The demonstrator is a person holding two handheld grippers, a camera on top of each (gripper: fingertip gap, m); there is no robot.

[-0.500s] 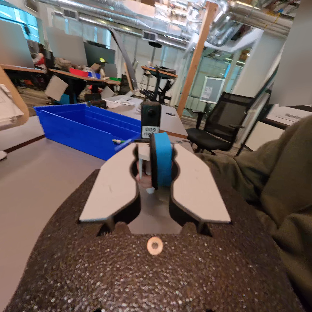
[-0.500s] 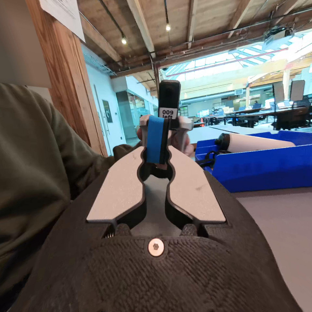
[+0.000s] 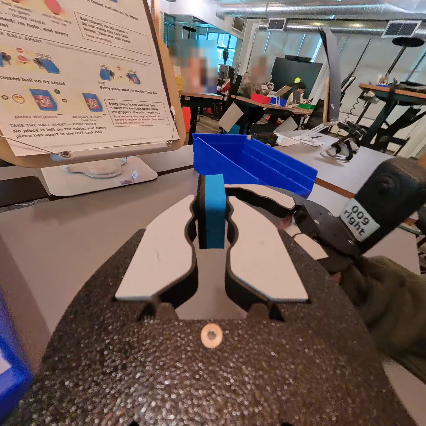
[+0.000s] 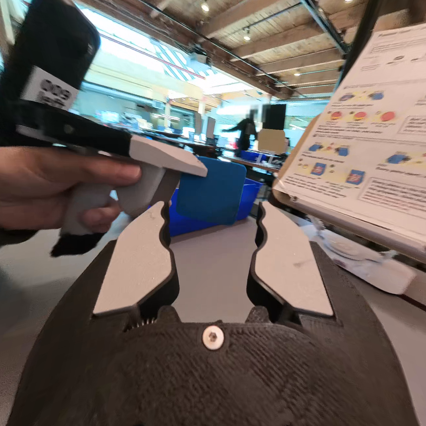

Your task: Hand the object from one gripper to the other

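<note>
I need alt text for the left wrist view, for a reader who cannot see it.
The left gripper is shut on a blue foam pad held upright above a grey table. The right gripper is close at the right, a blue bin behind, an instruction sheet at the left.

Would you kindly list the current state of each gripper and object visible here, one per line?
Left gripper: shut on the blue pad, above the table.
Blue pad: held on edge, upright.
Right gripper: open, empty, off the pad.
Blue bin: on the table, its visible part empty.
Instruction sheet: propped up on its stand.
</note>
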